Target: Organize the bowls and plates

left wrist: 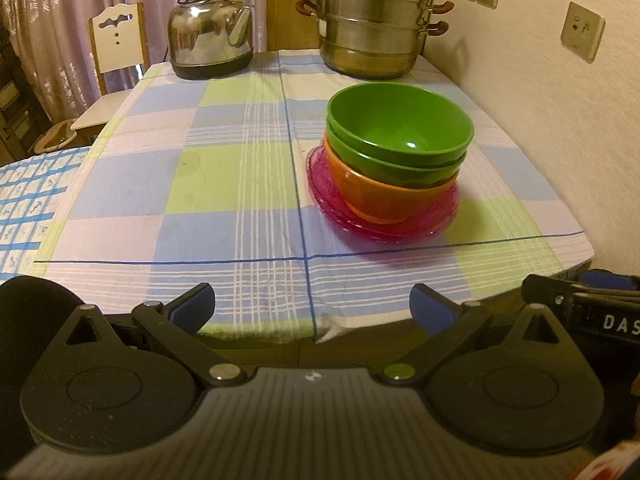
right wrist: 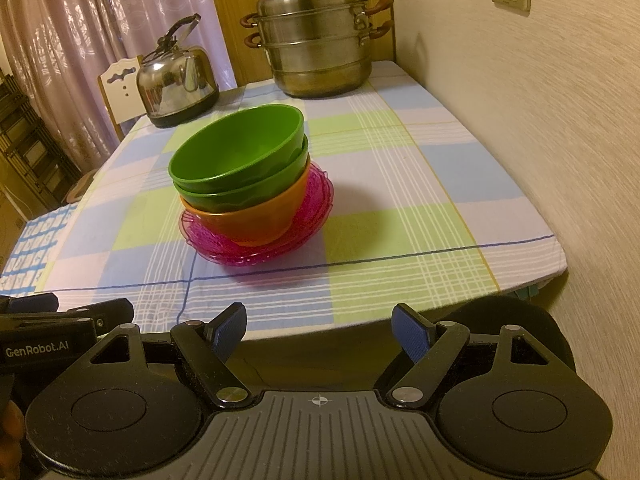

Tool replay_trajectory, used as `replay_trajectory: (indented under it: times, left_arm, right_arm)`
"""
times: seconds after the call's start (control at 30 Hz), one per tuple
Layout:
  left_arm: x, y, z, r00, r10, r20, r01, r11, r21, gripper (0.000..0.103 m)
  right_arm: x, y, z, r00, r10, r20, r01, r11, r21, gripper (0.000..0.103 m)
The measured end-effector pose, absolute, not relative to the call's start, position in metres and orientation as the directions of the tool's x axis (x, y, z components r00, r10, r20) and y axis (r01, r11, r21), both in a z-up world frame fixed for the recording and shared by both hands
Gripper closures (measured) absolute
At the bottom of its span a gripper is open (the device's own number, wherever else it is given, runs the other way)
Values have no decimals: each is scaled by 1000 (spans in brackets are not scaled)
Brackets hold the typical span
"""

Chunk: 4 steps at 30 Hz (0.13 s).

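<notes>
Two green bowls (left wrist: 400, 128) (right wrist: 240, 152) nest inside an orange bowl (left wrist: 380, 198) (right wrist: 256, 220), and that stack rests on stacked pink translucent plates (left wrist: 320, 184) (right wrist: 312, 208) on the checked tablecloth (left wrist: 224, 184) (right wrist: 400, 184). My left gripper (left wrist: 312, 306) stands open at the table's near edge, well short of the stack, with nothing between its blue pads. Over the same near edge my right gripper (right wrist: 318, 330) is open too and holds nothing. Each gripper's black body shows at the side of the other's view.
A steel kettle (left wrist: 210, 28) (right wrist: 176, 80) and a tiered steel steamer pot (left wrist: 372, 20) (right wrist: 316, 36) stand at the table's far end. A wall (left wrist: 560, 120) (right wrist: 540, 120) runs along the right side. A white chair (left wrist: 116, 52) and curtains are beyond the left edge.
</notes>
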<state>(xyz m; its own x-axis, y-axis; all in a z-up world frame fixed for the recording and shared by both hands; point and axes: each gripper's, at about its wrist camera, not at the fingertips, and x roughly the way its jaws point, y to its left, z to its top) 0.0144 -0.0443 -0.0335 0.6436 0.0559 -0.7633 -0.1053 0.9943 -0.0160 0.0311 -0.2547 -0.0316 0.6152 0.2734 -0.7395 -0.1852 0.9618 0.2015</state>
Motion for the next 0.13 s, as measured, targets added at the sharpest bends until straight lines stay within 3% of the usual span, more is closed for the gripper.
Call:
replay_trajectory:
  times: [0.13]
  left_arm:
    - [13, -44, -35, 647, 45, -761, -101, 994, -28, 0]
  right_arm:
    - [31, -254, -30, 618, 273, -737, -189, 962, 198, 24]
